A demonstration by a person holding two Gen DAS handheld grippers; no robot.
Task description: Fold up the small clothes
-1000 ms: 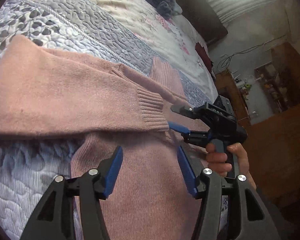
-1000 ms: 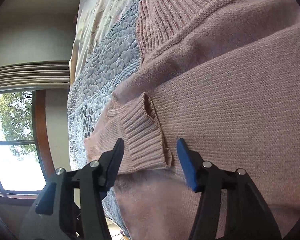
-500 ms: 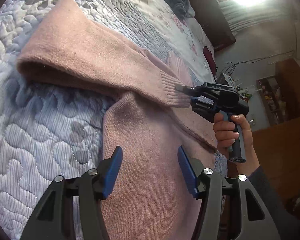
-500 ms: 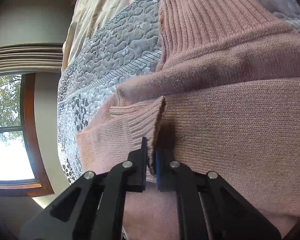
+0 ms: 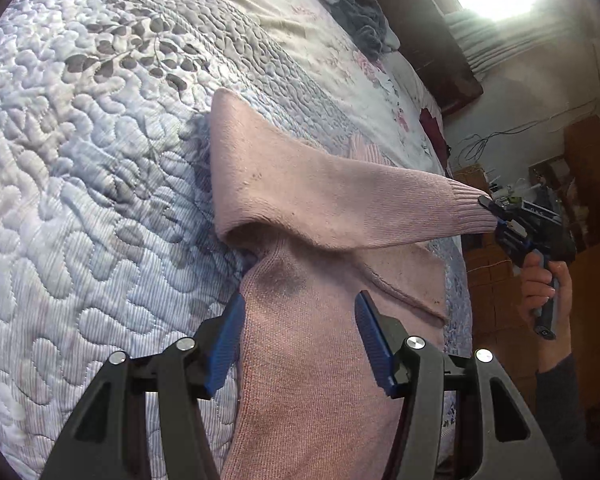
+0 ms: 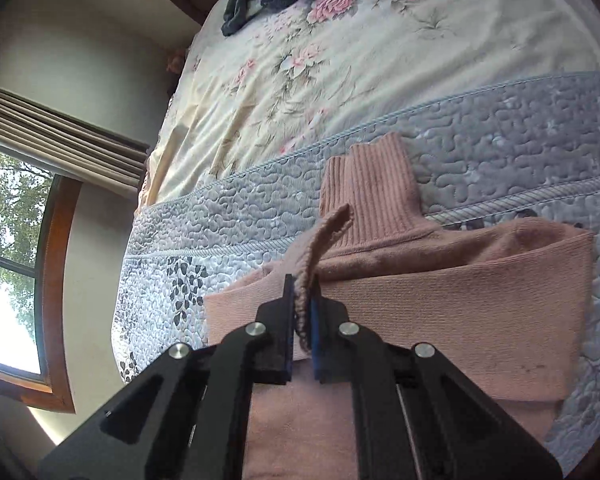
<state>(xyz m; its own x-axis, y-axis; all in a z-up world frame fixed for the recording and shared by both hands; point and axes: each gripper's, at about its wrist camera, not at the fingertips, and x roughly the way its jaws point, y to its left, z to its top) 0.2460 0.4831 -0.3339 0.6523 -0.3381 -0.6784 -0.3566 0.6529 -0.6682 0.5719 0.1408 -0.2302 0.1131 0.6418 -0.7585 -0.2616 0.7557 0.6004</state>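
I work in a home bedroom. A quilted bedspread (image 5: 80, 168) and floral sheet (image 6: 340, 60) cover the bed beside a curtained window (image 6: 8, 272).

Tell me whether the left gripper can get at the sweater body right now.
Probably yes. The left gripper is open and the pink sweater body lies flat right between its fingers, uncovered; the sleeve cuff is lifted clear by the right gripper.

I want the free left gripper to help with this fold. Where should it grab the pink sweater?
Probably the body's side edge beside the open left gripper, approached from the quilt side; it lies flat and exposed there, while the right gripper holds the cuff.
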